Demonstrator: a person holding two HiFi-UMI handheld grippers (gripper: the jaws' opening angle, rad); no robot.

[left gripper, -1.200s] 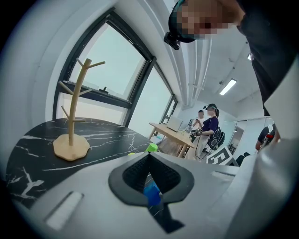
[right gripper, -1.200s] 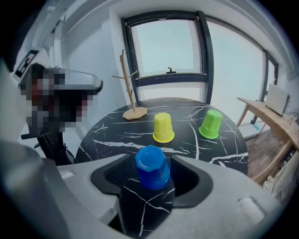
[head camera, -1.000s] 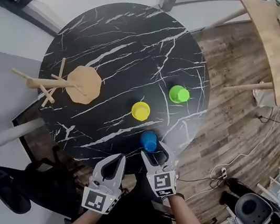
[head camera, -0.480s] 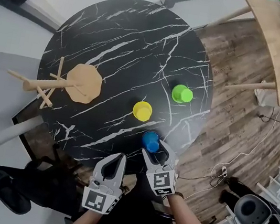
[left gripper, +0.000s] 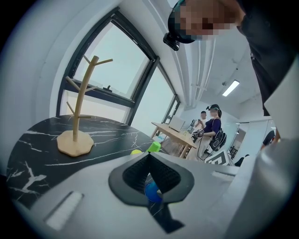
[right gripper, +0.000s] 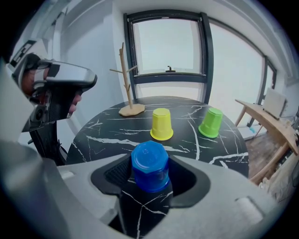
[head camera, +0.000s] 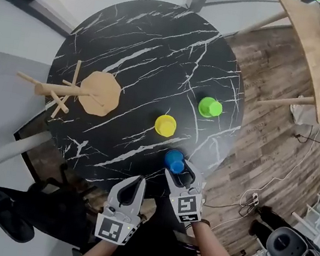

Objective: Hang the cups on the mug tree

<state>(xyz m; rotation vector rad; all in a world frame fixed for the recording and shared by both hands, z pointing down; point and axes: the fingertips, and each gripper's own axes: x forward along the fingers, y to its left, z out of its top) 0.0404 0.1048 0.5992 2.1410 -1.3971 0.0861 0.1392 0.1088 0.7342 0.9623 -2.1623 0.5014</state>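
A wooden mug tree [head camera: 63, 91] stands with bare pegs at the left of the round black marble table [head camera: 143, 48]; the left gripper view shows the tree [left gripper: 79, 112] upright. Three cups stand upside down: green [head camera: 210, 107], yellow [head camera: 165, 124] and blue [head camera: 174, 159], the blue one near the front edge. My right gripper [head camera: 181, 172] is open, its jaws on either side of the blue cup [right gripper: 150, 165], close to its walls. My left gripper [head camera: 134, 182] hangs off the table's front edge, shut and holding nothing.
A light wooden table [head camera: 318, 53] stands at the upper right over a plank floor with cables [head camera: 300, 160]. A black chair [head camera: 0, 213] sits at the lower left. Two people [left gripper: 210, 123] stand far off by that wooden table.
The head view has shifted slightly, so the table sits a little to the right. Both grippers and the three cups keep their places relative to each other.
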